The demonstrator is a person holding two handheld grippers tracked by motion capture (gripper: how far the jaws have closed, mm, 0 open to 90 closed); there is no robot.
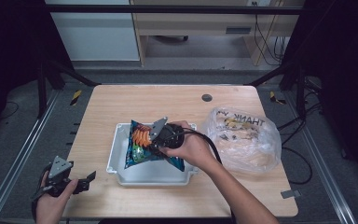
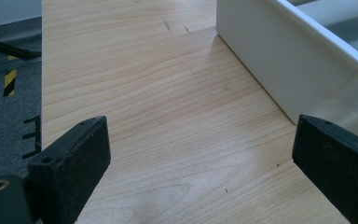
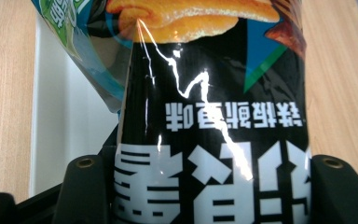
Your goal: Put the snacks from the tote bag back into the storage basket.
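right gripper (image 1: 154, 140) clamps chip bag (image 1: 142, 144) at frame centre, over white tray (image 1: 121, 175); not set down yet. left gripper (image 1: 86, 181) gapes empty, lower left. plastic bag (image 1: 247, 140) waits right.

The right gripper (image 1: 154, 140) clamps a snack bag (image 1: 142, 144) over the white tray (image 1: 116, 154) at the table's middle. The left gripper (image 1: 81, 183), jaws apart, rests at the near left edge. A clear plastic bag (image 1: 247, 140) lies right of the tray.

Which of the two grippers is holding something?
The right gripper, shut on the snack bag over the white tray; the left gripper is open, holding nothing.
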